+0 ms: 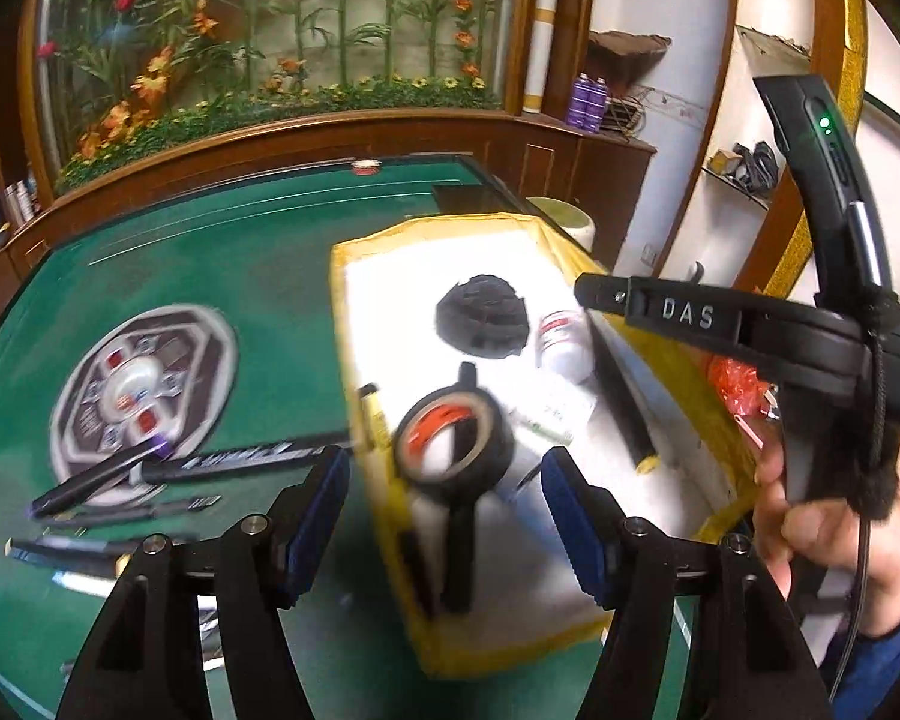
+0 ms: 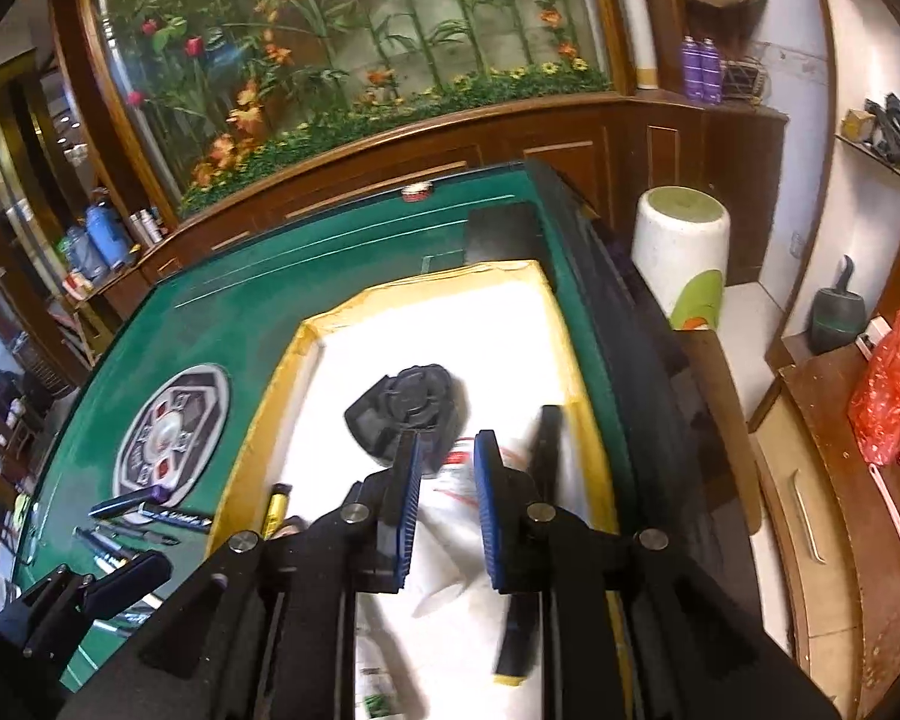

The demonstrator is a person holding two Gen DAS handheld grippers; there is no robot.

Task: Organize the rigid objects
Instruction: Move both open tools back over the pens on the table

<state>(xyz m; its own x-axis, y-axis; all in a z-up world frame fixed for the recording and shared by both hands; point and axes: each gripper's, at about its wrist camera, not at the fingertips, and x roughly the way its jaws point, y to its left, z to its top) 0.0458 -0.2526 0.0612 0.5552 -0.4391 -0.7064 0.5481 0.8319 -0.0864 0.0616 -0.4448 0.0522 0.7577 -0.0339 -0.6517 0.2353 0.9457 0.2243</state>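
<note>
Green felt covers the table [image 1: 222, 276]; at its left lie several pens [image 1: 102, 480], loose on the felt beside a round emblem [image 1: 144, 384]; these look to be what remains to gather. Further right, the left gripper [image 1: 444, 516] hangs with fingers spread wide and nothing between them, just above the near edge of the yellow-rimmed white box [image 1: 354, 276]. In the box sit a tape roll [image 1: 453, 444], a black round part [image 1: 480, 324], a small white bottle [image 1: 561, 345] and a black stick [image 1: 621, 402]. Rightmost, the right gripper [image 2: 447, 504] hovers over the bottle [image 2: 459, 468], fingers part open and empty. The step in hand seems to be a return for another item; the next move likely calls for swinging the left gripper to the pens, squaring its fingers across one barrel, then closing gently.
</note>
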